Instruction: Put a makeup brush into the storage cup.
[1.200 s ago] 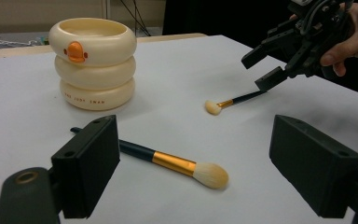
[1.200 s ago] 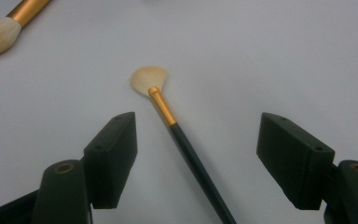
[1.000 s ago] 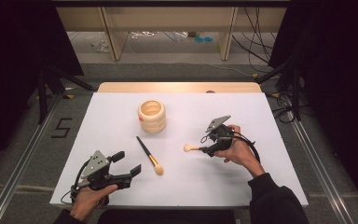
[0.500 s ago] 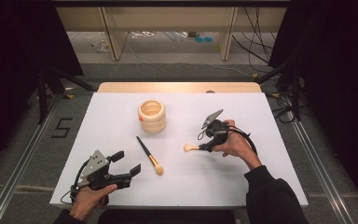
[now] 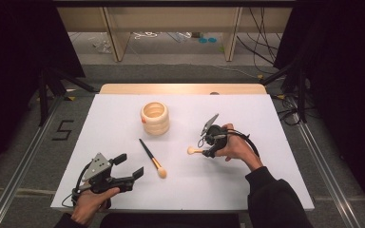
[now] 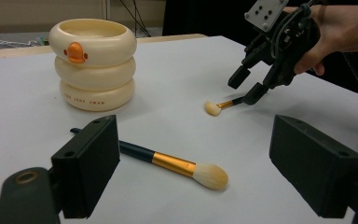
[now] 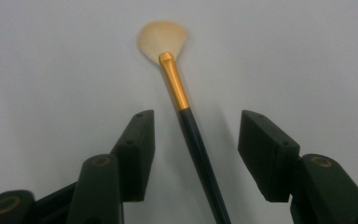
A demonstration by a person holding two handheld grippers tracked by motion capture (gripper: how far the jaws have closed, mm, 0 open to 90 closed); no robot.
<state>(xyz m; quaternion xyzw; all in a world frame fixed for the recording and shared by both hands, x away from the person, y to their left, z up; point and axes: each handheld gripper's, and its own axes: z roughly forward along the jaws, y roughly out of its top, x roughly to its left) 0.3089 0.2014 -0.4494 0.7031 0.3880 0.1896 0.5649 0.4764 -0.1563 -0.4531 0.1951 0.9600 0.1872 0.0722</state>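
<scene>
Nearest the person, at the front left of the white table (image 5: 275, 190), the left gripper (image 5: 129, 167) rests low over the surface with its jaws spread wide and nothing between them; in the left gripper view its two black pads stand well apart.

Just beyond it lies a powder brush (image 5: 152, 159) with a dark handle, a gold ferrule and a rounded pale head (image 6: 212, 177). It lies flat on the table, head toward the person and handle running back toward the cup.

To the right, near the table's middle, the right gripper (image 5: 208, 153) points down and leftward at a fan brush (image 5: 194, 151), which lies flat on the table with its pale fanned head (image 7: 162, 39) pointing away from the gripper. In the right gripper view the brush's dark handle (image 7: 200, 154) runs between the two jaws, with a gap showing on each side, so the pads do not yet press on it. The jaws stand at about half width and have just been closing around the handle.

Farther back, left of centre, stands a cream cup (image 5: 155, 118) shaped like three stacked rings, upright and open at the top, with a small orange duck bill (image 6: 76, 52) on its side. It stands well apart from both grippers.
</scene>
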